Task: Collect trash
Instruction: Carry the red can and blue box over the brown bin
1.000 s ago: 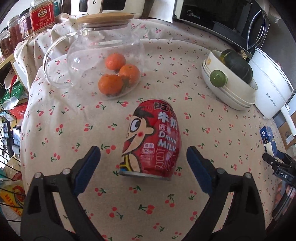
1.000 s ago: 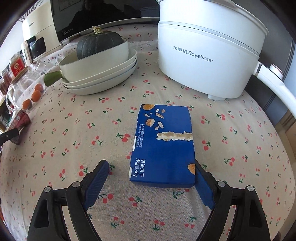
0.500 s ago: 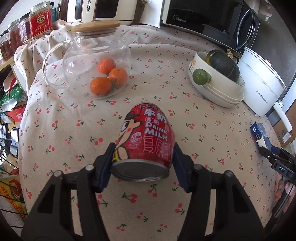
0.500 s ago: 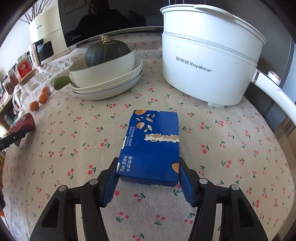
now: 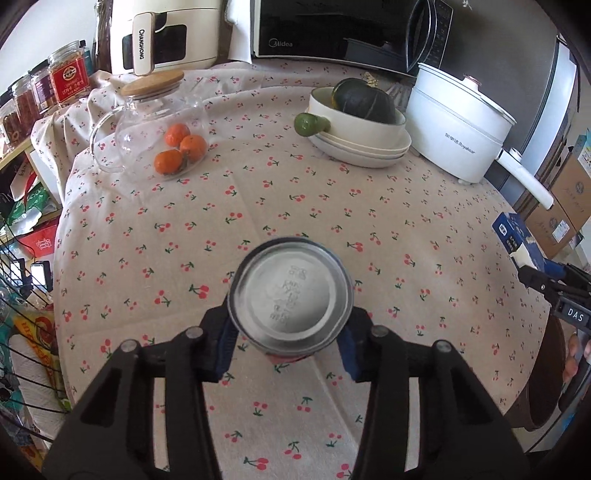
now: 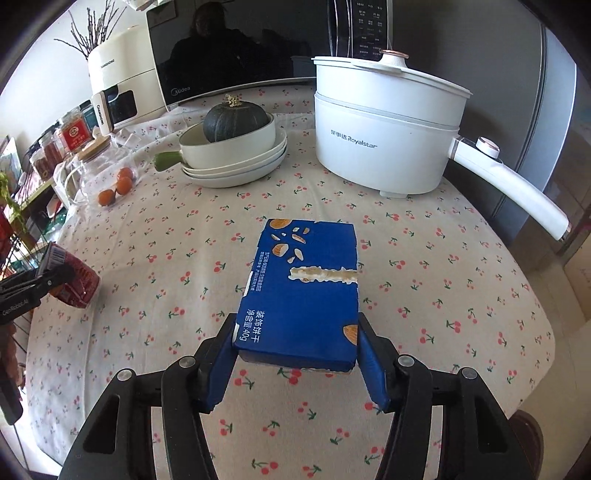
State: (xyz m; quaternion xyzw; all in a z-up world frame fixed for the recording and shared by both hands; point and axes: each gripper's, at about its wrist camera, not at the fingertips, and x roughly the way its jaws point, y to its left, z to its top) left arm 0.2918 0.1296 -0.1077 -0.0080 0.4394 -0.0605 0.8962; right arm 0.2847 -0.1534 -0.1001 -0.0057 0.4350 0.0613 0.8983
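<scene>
A red milk can (image 5: 290,291) hangs above the cherry-print tablecloth (image 5: 295,192), its silver base turned toward the left wrist camera. My left gripper (image 5: 290,334) has its blue pads on both sides of the can, and its jaws are closing on it. The right wrist view shows that can (image 6: 79,282) at the left edge. A blue biscuit box (image 6: 303,288) with a torn strip is raised off the cloth, and my right gripper (image 6: 297,354) is shut on its near end. The box (image 5: 517,236) also shows far right in the left wrist view.
A glass jug (image 5: 159,122) holding oranges stands back left. Stacked white bowls (image 5: 358,147) with a dark pumpkin and a white electric pot (image 5: 454,129) with a long handle stand at the back. A microwave (image 5: 332,29) lines the rear. A wire rack (image 5: 22,332) borders the table's left.
Both grippers went from open around their objects to closed on them and rose from the cloth. The can has tipped so its base faces the camera; the box is lifted.
</scene>
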